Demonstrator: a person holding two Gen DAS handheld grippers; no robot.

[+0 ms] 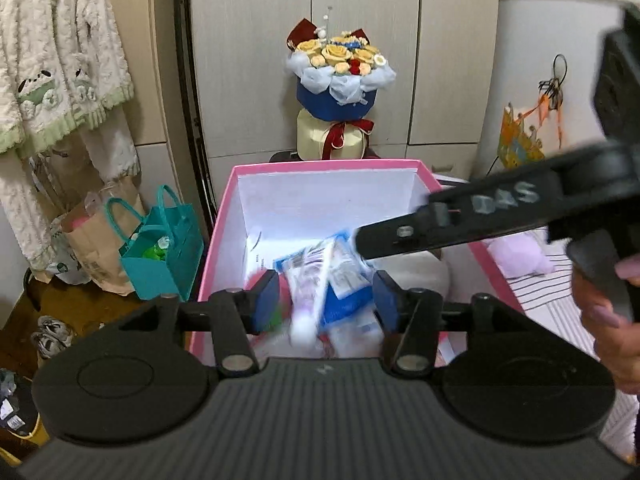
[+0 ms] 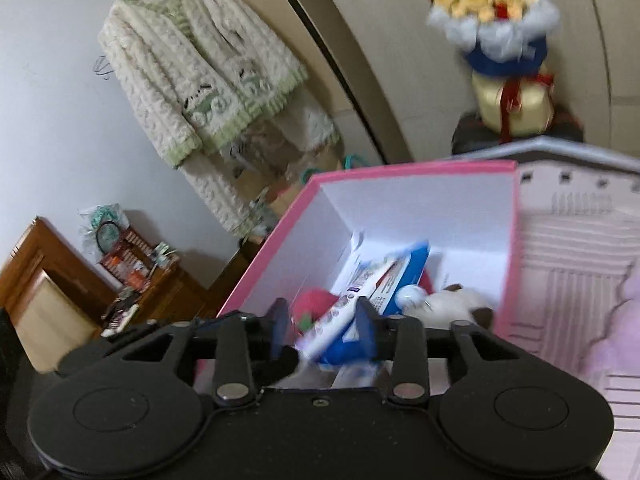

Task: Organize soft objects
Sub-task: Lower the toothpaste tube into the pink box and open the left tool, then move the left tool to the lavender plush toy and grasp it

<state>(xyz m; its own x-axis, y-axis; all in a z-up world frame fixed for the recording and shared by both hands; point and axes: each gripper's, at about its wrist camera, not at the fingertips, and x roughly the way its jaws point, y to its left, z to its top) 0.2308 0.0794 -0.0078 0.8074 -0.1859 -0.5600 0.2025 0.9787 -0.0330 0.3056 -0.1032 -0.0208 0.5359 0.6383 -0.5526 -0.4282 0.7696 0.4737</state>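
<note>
Left wrist: pink box (image 1: 224, 216) with blue-white packets (image 1: 340, 276); left gripper (image 1: 326, 300) and right gripper (image 2: 324, 326) empty, parted.

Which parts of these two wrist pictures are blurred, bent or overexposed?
Left wrist view: the blue-and-white soft item in the pink box is motion-smeared, the box floor glares white, and the cupboard edges bow from the fisheye. Right wrist view: softer overall; the bouquet and the same item are smeared, while the hanging cardigan stays fairly readable.
</note>
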